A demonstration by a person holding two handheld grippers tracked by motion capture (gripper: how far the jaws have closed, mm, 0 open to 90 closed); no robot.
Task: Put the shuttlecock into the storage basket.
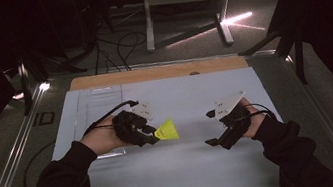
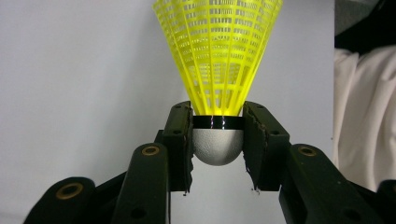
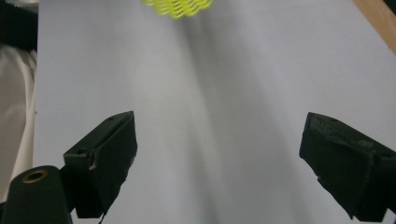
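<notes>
- While the left hand-held gripper [image 2: 217, 140] is clamped on the shuttlecock [image 2: 218, 60], its jaws press the black band and the rounded grey cork from both sides, leaving the yellow mesh skirt free beyond the pads.
- Gripping at the cork rather than the skirt looks deliberate: the cork is the firm part, and the thin plastic lattice would likely buckle under a squeeze.
- From the high view, the shuttlecock [image 1: 167, 130] is held out from the left hand-held gripper [image 1: 150, 137] with its skirt flaring toward the right hand-held gripper [image 1: 214, 127], so the open end faces the other hand.
- That right hand-held gripper [image 3: 217, 163] has its jaws wide apart and nothing between them; it sits well apart from the shuttlecock, whose skirt edge [image 3: 177, 7] shows far ahead of it. I judge it is waiting to receive or steady the skirt.
- Beneath the shuttlecock lies a pale grey mat [image 1: 187, 171] covering the desk [image 1: 151, 73], whose wooden edge shows on the far side.
</notes>
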